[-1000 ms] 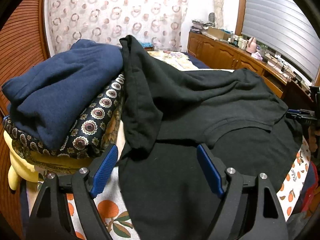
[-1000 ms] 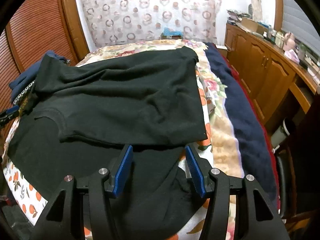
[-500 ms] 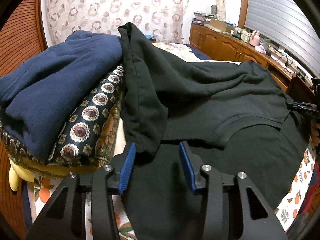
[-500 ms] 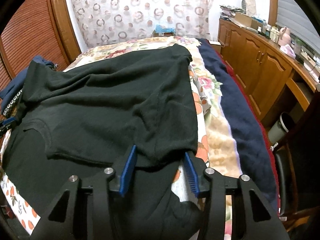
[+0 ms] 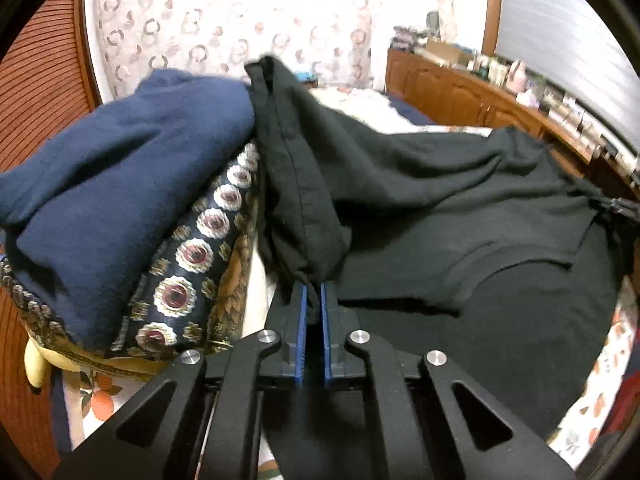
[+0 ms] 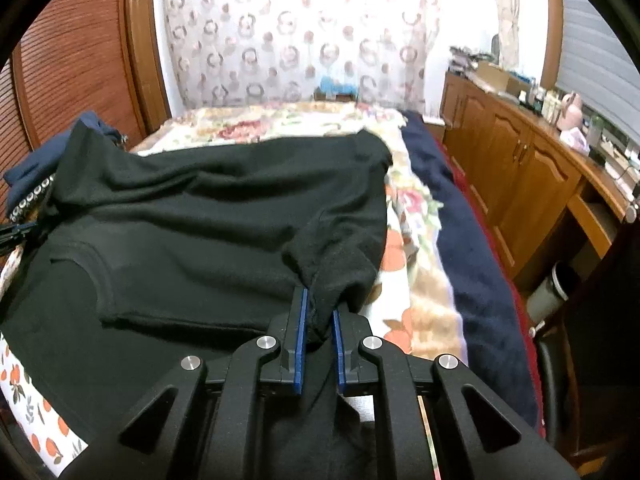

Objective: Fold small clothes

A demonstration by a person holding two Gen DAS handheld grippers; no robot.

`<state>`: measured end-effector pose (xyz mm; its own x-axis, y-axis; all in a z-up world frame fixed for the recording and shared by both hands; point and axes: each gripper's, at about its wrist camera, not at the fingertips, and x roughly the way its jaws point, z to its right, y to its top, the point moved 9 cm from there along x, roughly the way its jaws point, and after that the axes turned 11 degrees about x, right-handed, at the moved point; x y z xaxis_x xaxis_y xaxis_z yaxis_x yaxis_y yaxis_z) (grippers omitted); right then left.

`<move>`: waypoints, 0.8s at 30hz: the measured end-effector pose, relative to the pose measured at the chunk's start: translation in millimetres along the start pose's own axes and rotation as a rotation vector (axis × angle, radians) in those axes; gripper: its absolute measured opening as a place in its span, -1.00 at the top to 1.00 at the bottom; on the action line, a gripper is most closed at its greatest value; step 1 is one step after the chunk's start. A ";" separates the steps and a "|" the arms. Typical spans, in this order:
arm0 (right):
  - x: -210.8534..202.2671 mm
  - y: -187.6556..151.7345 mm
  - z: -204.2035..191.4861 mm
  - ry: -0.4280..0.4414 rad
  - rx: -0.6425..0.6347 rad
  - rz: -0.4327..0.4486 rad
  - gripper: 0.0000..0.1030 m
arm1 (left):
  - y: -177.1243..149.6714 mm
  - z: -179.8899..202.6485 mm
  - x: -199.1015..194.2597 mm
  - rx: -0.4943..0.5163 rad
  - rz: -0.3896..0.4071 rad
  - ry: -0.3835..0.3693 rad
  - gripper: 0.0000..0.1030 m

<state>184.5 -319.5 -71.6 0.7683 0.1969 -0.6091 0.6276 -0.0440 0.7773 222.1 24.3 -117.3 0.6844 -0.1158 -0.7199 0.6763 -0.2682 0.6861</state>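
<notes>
Right, my left gripper (image 5: 314, 294) was clamped tight on a bunched corner of the black T-shirt (image 5: 460, 216), its ribbed blue fingers (image 5: 303, 320) nearly flat against each other with a pinch of soft knit squeezed between the tips. That sleeve edge, with a stitched hem running along it, rose in a limp fold from the pinch toward the pile on the left. My right gripper (image 6: 318, 312) had the opposite corner: its jaws were closing, and a wad of the same matte black cotton was already pressed between the fingers (image 6: 301, 320), puckered into little creases where it was caught.

The T-shirt itself lay spread across the bed (image 6: 416, 280), doubled over so a curved neckline seam showed through the upper layer. It draped in shallow wrinkles, one side riding up against a thick navy fleece garment (image 5: 112, 184) folded on top of a dark cushion printed with round medallions (image 5: 188, 272). Under the shirt I saw a sheet with oranges and leaves (image 6: 24, 384), then a floral quilt and a plush navy blanket (image 6: 472, 264) along the bed's far side. Beside the bed stood a varnished wooden cabinet (image 6: 516, 184) with panelled doors.
</notes>
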 end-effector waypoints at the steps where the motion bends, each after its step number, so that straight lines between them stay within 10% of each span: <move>1: -1.9 0.2 0.2 -0.002 -0.001 0.010 0.78 | 3.8 -0.4 -7.3 -0.002 0.022 0.002 0.86; 12: 5.9 -4.5 5.8 0.007 0.037 0.011 0.78 | 26.3 -12.4 -36.8 -0.044 0.109 -0.018 0.87; 24: 6.8 4.0 12.0 0.006 0.102 -0.002 0.22 | 59.1 14.7 -71.9 -0.029 0.213 -0.071 0.87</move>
<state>193.8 -330.1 -74.5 0.7662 0.2027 -0.6098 0.6392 -0.1431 0.7556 208.8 2.6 -26.6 0.7921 -0.2345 -0.5635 0.5271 -0.2026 0.8253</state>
